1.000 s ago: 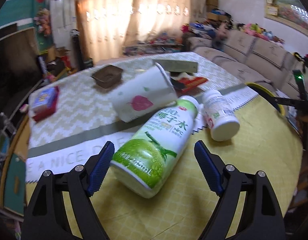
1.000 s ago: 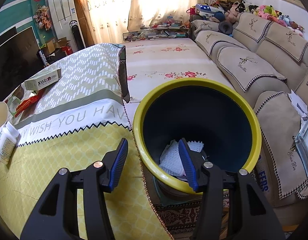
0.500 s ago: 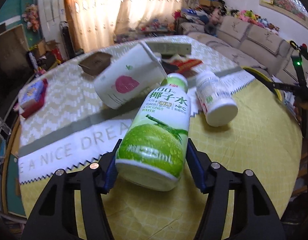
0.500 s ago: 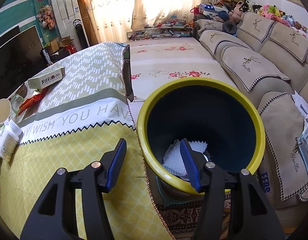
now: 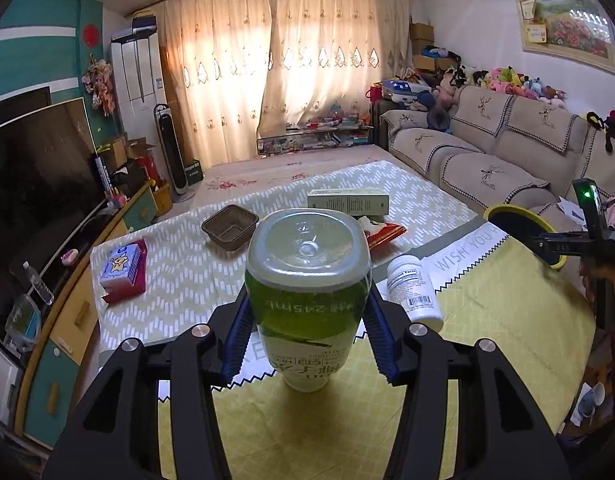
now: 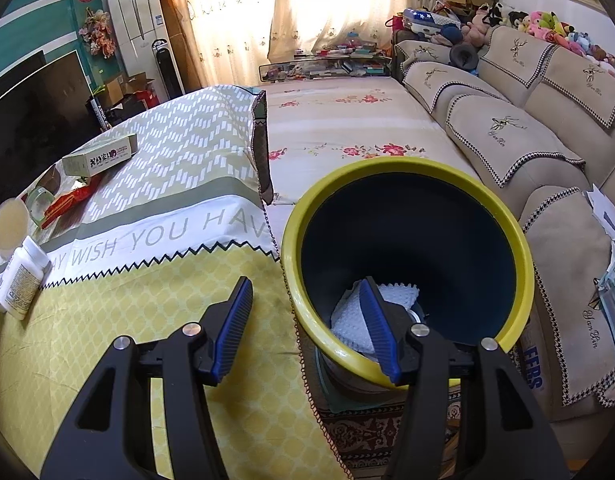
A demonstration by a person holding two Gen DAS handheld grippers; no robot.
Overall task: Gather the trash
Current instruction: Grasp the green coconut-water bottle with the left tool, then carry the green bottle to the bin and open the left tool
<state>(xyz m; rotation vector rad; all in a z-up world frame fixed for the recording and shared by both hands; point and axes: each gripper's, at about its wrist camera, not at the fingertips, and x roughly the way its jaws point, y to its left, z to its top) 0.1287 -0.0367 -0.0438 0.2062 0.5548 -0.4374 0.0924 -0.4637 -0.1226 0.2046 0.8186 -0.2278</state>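
My left gripper [image 5: 307,332] is shut on a green coconut-water bottle [image 5: 307,292] and holds it lifted above the table, base toward the camera, cap end down. A white pill bottle [image 5: 413,292] lies on the cloth just right of it; it also shows in the right wrist view [image 6: 21,276]. My right gripper [image 6: 307,328] is open and empty, over the near rim of the yellow-rimmed dark trash bin [image 6: 407,168] beside the table. White crumpled paper [image 6: 395,296] lies inside the bin. The bin also shows in the left wrist view [image 5: 519,216].
On the table are a brown basket [image 5: 229,226], a tissue pack on a red box [image 5: 123,268], a long green carton [image 5: 347,202] and a red wrapper [image 5: 383,234]. A paper cup [image 6: 9,228] lies at the far left. A sofa [image 6: 527,120] stands behind the bin.
My left gripper closed on the coconut-water bottle and lifted it, tipping its base up toward the camera. The right gripper drifted slightly but stays open at the bin's rim.
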